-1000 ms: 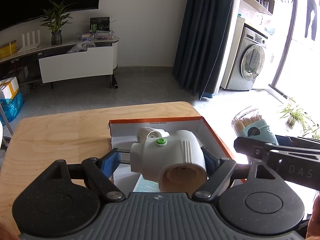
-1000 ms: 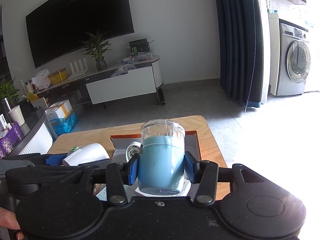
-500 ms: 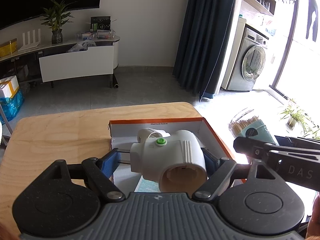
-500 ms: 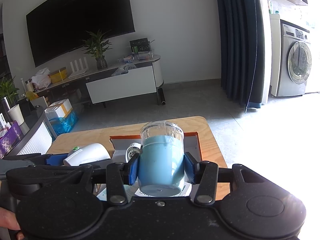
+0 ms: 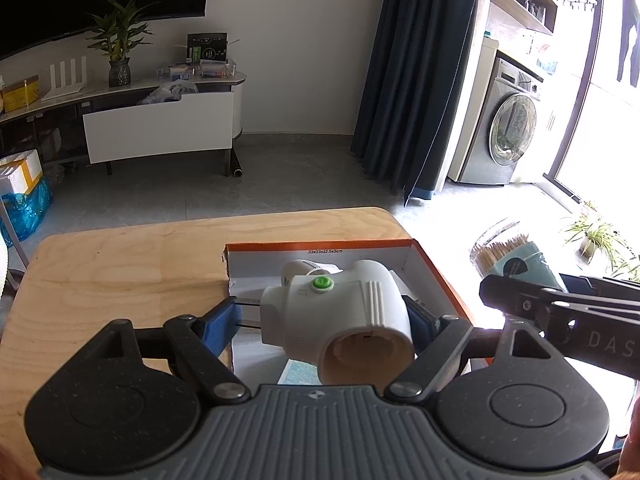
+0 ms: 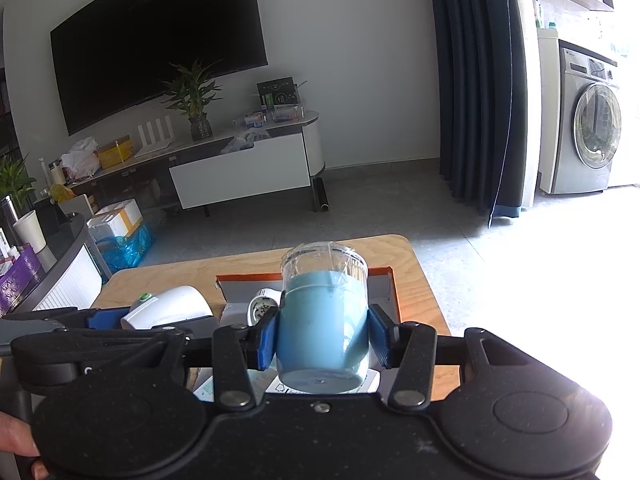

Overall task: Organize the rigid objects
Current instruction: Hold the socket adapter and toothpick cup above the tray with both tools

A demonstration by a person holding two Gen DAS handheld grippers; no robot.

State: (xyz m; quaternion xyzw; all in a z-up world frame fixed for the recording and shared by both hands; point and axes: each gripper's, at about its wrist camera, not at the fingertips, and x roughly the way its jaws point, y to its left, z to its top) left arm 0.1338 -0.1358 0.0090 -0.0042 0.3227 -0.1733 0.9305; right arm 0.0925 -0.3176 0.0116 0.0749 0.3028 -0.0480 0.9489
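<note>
Left tongs (image 5: 322, 322) are clamped on a white plastic fitting (image 5: 340, 312) with a green button on top and an open round socket facing the camera; the blue pads (image 5: 222, 320) press its two sides. The fitting is held above the near end of an orange-edged cardboard box (image 5: 436, 268) that sits on the wooden desk (image 5: 120, 264). A second, smaller white part (image 5: 304, 270) lies inside the box, just behind the held fitting. Right tongs (image 6: 323, 336) are narrow and clamped on a blue jar (image 6: 323, 320) with a clear lid, toothpicks visible under the lid; the jar is held tilted, base toward the camera, above the box (image 6: 384, 276). In the left wrist view the jar (image 5: 516, 258) hangs just past the box's right edge, with the right tongs' black frame below it. In the right wrist view the fitting (image 6: 172, 306) shows at the left, beside the box. A person's fingers (image 6: 16, 436) grip the handle at lower left.
</note>
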